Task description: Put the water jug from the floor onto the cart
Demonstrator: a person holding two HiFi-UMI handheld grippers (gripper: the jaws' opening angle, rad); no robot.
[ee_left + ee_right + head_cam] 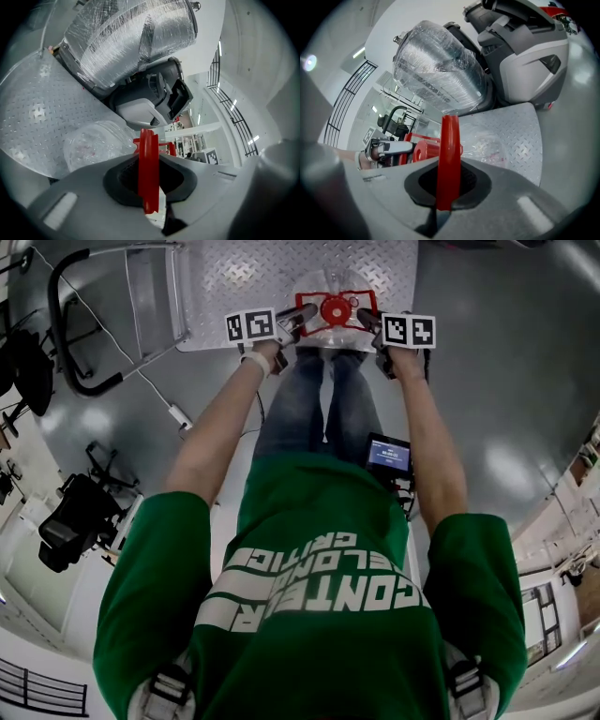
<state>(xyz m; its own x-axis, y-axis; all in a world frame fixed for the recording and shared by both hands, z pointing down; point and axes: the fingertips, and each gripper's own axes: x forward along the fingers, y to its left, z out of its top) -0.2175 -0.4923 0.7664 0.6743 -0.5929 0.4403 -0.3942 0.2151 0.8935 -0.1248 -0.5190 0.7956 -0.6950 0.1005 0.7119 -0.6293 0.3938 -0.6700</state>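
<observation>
Water jug [336, 310] first, in the head view: it is sitting straight ahead of the person, over the ridged metal deck of the cart [234, 277], dead between the two hands. The left hand-held gripper [292, 329] is biting its red handle [309, 304] from the left and the right hand-held gripper [375, 326] from the right. Neither hand is standing nearer, and the handle is running crosswise from one to the other.

In the left gripper view the jaws are pinching an edge of that red handle, nearly together, with the clear body lying beyond and to the left over the deck.

In the right gripper view the jaws are squeezing the other red edge, all but closed, the body lying ahead and to the right.

Whether the base is touching the deck I cannot tell. I am judging that the way left is straight down.
</observation>
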